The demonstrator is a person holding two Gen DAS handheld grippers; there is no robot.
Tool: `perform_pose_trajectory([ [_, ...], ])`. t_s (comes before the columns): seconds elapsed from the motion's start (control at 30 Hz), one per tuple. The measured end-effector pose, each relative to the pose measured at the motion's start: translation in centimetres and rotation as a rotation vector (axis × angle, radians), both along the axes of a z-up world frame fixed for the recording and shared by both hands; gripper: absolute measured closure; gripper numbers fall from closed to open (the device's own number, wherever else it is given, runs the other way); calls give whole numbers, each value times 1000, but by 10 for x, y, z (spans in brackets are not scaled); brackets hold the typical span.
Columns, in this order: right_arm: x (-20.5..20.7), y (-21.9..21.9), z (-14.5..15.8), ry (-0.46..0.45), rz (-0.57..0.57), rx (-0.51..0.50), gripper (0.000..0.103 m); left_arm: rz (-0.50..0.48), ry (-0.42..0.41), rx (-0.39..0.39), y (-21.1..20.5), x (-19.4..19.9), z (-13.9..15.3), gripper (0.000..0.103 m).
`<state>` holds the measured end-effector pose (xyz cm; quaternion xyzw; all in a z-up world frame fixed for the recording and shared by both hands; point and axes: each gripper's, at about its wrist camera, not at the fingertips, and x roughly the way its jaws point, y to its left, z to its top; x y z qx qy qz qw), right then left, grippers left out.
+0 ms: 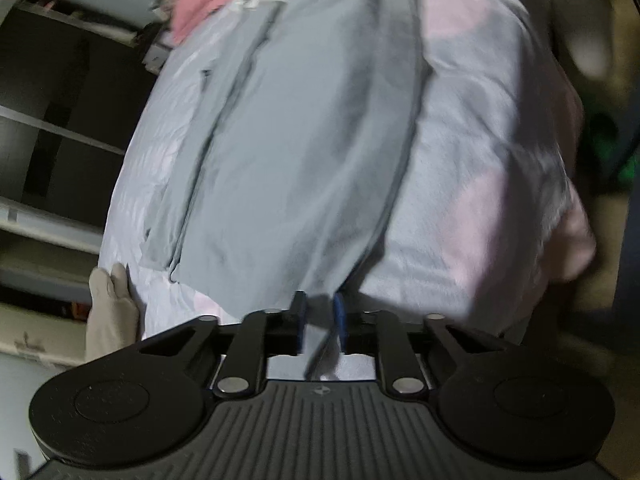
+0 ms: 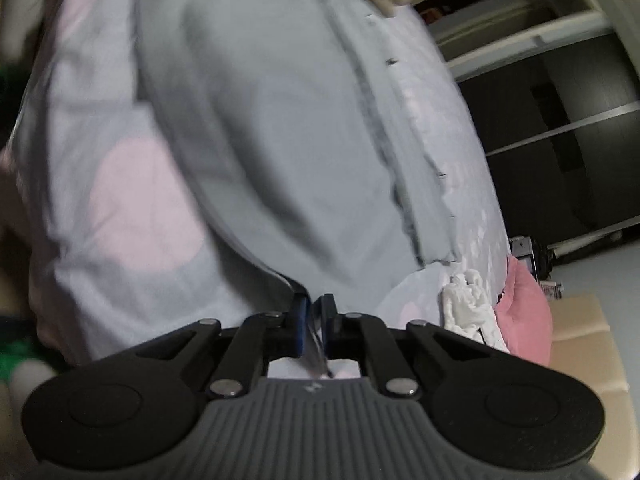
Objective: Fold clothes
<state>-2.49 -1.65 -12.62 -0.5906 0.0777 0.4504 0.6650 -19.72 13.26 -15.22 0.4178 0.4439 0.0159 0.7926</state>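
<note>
While both grippers pinch opposite edges of the grey garment (image 1: 288, 140), the work looks to be partway through a fold: the cloth lies spread along the pale lilac bedding with pink patches (image 1: 480, 168), one long edge already doubled over into a seam-like ridge. At the left gripper (image 1: 322, 326) the jaws are pressed close on a thin lip of grey fabric that runs down between them; at the right gripper (image 2: 314, 326) the jaws are likewise drawn nearly together with a sliver of the garment (image 2: 280, 140) caught in the gap. My guess is that the next move calls for both ends to be lifted together and carried across the garment's width, keeping the cloth taut so that the held edge lands square on the far one, then letting go at the same time. Slack between the two holds would probably leave a crooked crease. Much is hard to read: both views are smeared with motion blur, so I cannot tell what sort of garment this is, though small dark marks along the folded edge may be buttonholes. A pale gloved hand (image 1: 112, 304) shows at the bedding's edge in the left wrist view, its arm cut off. A pink cloth (image 2: 524, 312) and a white lacy piece (image 2: 472, 308) lie heaped near one end of the bedding, and the dark shelving (image 2: 560, 120) beyond is too dim to make out its contents
</note>
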Motion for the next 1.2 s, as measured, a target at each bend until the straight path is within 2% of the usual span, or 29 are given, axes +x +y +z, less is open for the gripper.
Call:
perform_pose_trajectory([
  [0.13,15,1,20,93,-98,98,97,100,-80,-126,15,7,24,98],
  [0.27,32,5,20,130,-201,138,103,141,-90,-124,25,15,28,98],
  [0.4,42,4,20,166,-252,145,103,68,-48,-74,15,8,17,98],
  [0.47,40,4,16,165,-247,135,103,29,-26,-45,9,4,11,94],
  [0.53,40,7,13,166,-235,120,102,-10,-4,-16,4,1,5,76],
  [0.63,33,7,9,172,-194,90,100,-68,29,27,-5,-5,-3,64],
  [0.77,26,8,5,162,-166,65,89,-146,72,84,-16,-12,-15,62],
  [0.9,24,9,3,167,-159,50,86,-158,47,136,-17,-6,-26,62],
  [1.07,22,9,1,162,-153,37,83,-214,34,222,-23,-10,-42,70],
  [1.2,23,8,0,154,-164,31,82,-135,13,225,-16,-6,-36,76],
])
